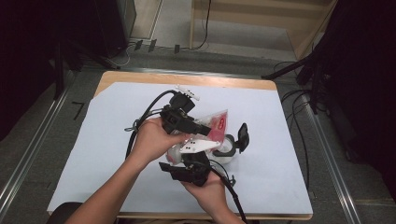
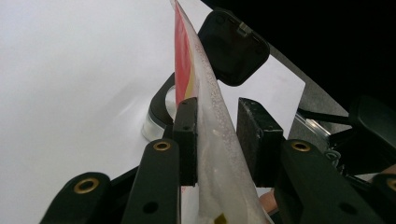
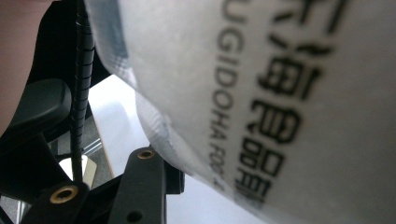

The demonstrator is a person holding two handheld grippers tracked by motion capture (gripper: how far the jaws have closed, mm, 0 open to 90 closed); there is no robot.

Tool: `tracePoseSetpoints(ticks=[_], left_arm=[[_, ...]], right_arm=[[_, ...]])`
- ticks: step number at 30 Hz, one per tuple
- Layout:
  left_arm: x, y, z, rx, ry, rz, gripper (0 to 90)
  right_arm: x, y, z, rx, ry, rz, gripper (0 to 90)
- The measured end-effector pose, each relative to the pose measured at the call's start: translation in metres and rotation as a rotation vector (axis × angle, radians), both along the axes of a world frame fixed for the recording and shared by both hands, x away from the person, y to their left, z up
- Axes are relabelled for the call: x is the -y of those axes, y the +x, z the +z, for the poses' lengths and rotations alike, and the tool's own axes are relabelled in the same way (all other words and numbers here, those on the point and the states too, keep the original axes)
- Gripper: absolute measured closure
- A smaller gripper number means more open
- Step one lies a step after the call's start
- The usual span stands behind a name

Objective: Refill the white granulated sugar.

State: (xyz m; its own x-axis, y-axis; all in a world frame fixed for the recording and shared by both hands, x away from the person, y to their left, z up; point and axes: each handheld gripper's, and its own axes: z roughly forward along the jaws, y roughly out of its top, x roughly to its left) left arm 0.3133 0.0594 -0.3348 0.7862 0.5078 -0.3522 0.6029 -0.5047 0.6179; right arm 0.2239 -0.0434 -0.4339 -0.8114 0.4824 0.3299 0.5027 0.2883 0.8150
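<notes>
Plastic food bag [image 1: 215,125] held above white table sheet [image 1: 107,140], just over clear container with black flip lid [image 1: 232,144]. Left gripper [image 2: 219,135] jaws bracket bag edge, one pad touching, other apart: released. Right gripper [image 1: 195,158] under bag; grip unclear.

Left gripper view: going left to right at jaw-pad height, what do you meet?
White table cover → left pad of the hand-held gripper → plastic bag, red-printed at its top → right pad.
</notes>
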Motion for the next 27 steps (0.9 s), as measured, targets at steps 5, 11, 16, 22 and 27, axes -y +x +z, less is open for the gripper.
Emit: tracePoseSetpoints(ticks=[5,11,16,22,27], left_arm=[[-0.0007,0.0006,0.0,-0.003,-0.003,-0.006,69.8],[-0.0006,0.0003,-0.0001,0.002,-0.006,-0.003,69.8],[-0.0005,0.0003,-0.0002,0.003,-0.006,-0.003,69.9],[-0.0005,0.0,0.0003,0.006,0.002,-0.002,70.0],[-0.0004,-0.0006,0.0012,0.006,0.006,-0.004,70.3]], right_arm=[[-0.0004,0.0003,0.0,-0.004,0.003,0.001,63.2],[-0.0004,0.0,0.0003,-0.004,0.003,0.003,63.2],[-0.0004,0.0,0.0003,-0.003,0.001,0.003,63.2],[-0.0007,0.0001,0.0,0.0,0.001,0.002,63.2],[-0.0009,-0.0003,0.0005,-0.002,0.003,0.002,63.2]])
